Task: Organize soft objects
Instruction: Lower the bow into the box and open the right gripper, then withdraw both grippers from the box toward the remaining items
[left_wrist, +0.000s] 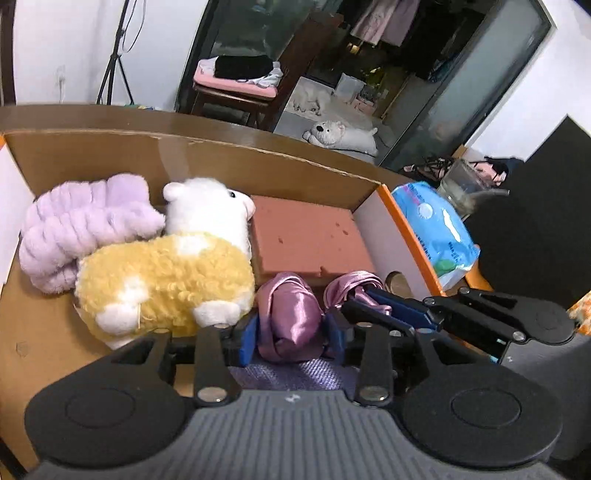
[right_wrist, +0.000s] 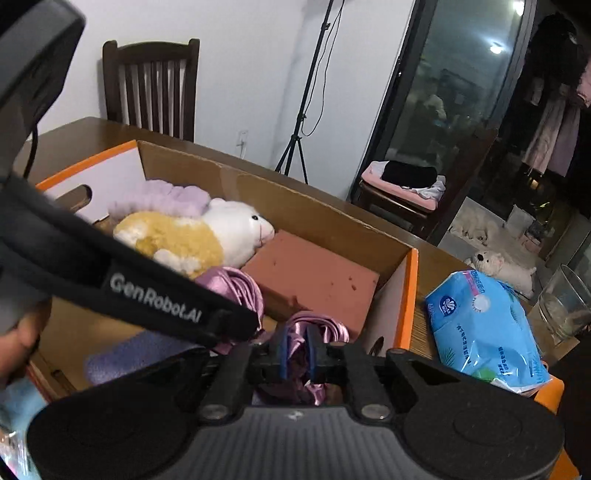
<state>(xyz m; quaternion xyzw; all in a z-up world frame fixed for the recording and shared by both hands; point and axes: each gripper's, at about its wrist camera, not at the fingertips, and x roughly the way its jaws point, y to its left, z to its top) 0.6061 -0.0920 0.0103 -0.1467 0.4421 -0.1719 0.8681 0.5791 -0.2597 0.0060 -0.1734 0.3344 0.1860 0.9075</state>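
Carrying one pink satin cloth (left_wrist: 288, 314) between them, both grippers hang over the near right corner of the cardboard box (left_wrist: 258, 162). Left gripper (left_wrist: 291, 338): jaws partly spread with a satin bundle between the blue pads, whether pressing or only bracketing it I cannot tell. Right gripper (right_wrist: 297, 354): nearly closed, pinching a fold of the same satin. Already in the box: plush sheep (left_wrist: 173, 266), lilac fluffy towel (left_wrist: 74, 229) at far left, terracotta sponge block (left_wrist: 306, 236) at far right, a purple woven cloth (left_wrist: 295, 374) under the fingers. Risks, as judged: a slack left grip lets slippery satin slide out early and drape over the box wall; uneven release leaves it stretched rather than bundled; right gripper sits close to the right wall, beyond which lie a blue tissue pack (right_wrist: 484, 328) and glass jar (right_wrist: 565, 302), so a snagged tail could drag across.
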